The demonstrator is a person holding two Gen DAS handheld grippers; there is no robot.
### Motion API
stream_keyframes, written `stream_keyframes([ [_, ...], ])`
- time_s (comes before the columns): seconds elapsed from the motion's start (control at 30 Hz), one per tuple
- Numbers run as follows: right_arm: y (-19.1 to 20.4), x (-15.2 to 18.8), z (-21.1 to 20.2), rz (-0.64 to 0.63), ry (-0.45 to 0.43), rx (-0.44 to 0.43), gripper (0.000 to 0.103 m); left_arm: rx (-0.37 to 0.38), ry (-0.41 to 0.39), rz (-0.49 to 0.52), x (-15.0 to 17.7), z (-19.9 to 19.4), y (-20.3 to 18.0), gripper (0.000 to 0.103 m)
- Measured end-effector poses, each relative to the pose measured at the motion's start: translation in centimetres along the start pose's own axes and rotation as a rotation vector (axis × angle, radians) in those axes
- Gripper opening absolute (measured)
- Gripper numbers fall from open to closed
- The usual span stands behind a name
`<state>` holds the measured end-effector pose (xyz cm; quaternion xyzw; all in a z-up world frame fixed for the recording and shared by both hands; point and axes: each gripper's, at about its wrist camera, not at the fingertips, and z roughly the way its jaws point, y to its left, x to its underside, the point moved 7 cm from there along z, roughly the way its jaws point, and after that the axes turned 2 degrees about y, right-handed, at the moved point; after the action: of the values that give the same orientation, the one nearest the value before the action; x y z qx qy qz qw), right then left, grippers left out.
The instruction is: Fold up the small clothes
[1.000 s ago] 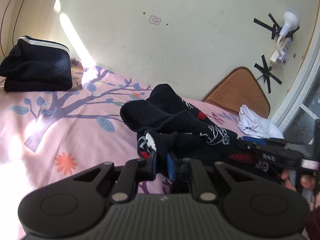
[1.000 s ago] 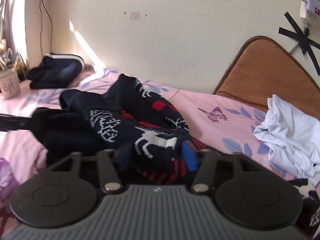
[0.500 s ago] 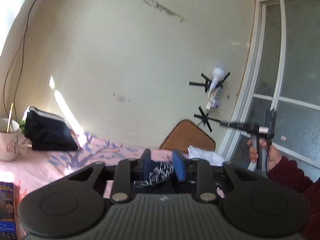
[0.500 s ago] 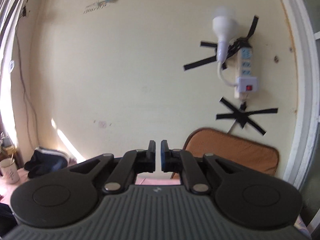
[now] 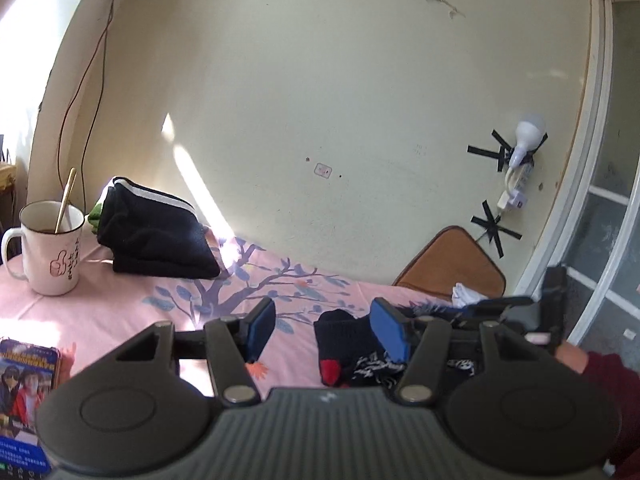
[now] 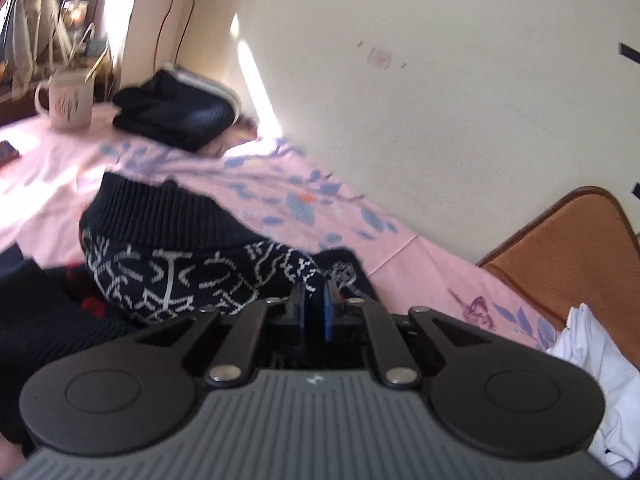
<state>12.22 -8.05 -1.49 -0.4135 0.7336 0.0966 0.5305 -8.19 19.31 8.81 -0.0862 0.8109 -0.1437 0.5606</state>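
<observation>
1. The dark knitted garment [image 6: 172,264], navy with a white pattern and red patches, lies in a loose heap on the pink floral sheet [image 6: 280,184], towards the near side of the bed. In the left wrist view only one end of it [image 5: 352,344] shows, low down past the blue pads.
2. It looks soft, thick and floppy, fairly light, with no stiffness to keep a crease. I judge the ribbed band [image 6: 160,216] the best place to pinch: firmer, doubled, and not likely to slip.
3. The right gripper [image 6: 314,312] is drawn nearly shut at the heap's edge. Its jaws have just been closing; whether any knit is caught between the pads I cannot tell.
4. The left gripper [image 5: 324,332] stands about half wide and holds nothing. Its jaws have just been opening, and the garment lies beyond them, not between them.
5. Further out: a folded black garment [image 5: 156,236] by the wall, a white mug [image 5: 52,248] beside it, a white cloth [image 6: 600,372] at the right, and a brown cushion [image 6: 576,256] leaning against the wall.
</observation>
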Motion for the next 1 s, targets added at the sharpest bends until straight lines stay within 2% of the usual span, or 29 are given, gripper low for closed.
stream_keyframes([
  [0.13,-6.5,-0.6,-6.3,0.13,-0.147,0.162,0.009,-0.015,0.053,0.121,-0.4,3.6,-1.9,0.053],
  [0.2,-9.2,0.7,-9.4,0.192,-0.179,0.247,0.009,-0.008,0.084,0.189,-0.5,5.6,-3.5,0.053],
  [0.27,-10.6,3.1,-12.8,0.242,-0.2,0.282,0.009,0.024,0.111,0.255,-0.5,7.5,-5.4,0.053],
  [0.4,-10.2,8.9,-17.3,0.322,-0.158,0.38,0.009,0.121,0.134,0.421,0.4,10.6,-10.7,0.053],
  [0.53,-10.4,15.6,-19.6,0.499,-0.083,0.529,0.008,0.221,0.191,0.546,2.4,13.4,-15.5,0.053],
  [0.6,-10.8,17.9,-19.8,0.588,-0.047,0.547,0.008,0.262,0.219,0.606,3.7,14.2,-17.4,0.053],
  [0.67,-11.0,19.0,-19.8,0.622,-0.035,0.557,0.007,0.284,0.238,0.672,5.1,14.8,-19.1,0.053],
  [0.7,-11.1,19.0,-20.0,0.621,-0.04,0.571,0.002,0.291,0.246,0.709,5.8,15.0,-19.8,0.053],
  [0.77,-12.0,18.7,-21.2,0.619,-0.077,0.646,0.003,0.3,0.263,0.774,7.1,15.4,-20.9,0.054],
  [0.8,-12.6,18.5,-22.0,0.645,-0.111,0.657,0.003,0.306,0.27,0.8,7.7,15.5,-21.5,0.054],
  [0.9,-14.1,18.9,-24.5,0.733,-0.202,0.631,0.003,0.355,0.283,0.87,9.3,15.4,-23.5,0.054],
  [0.97,-14.3,19.0,-24.8,0.736,-0.209,0.607,0.003,0.391,0.292,0.915,10.4,15.0,-24.8,0.054],
  [1.0,-14.2,19.2,-24.8,0.732,-0.204,0.603,0.007,0.408,0.3,0.933,11.0,14.9,-25.3,0.055],
])
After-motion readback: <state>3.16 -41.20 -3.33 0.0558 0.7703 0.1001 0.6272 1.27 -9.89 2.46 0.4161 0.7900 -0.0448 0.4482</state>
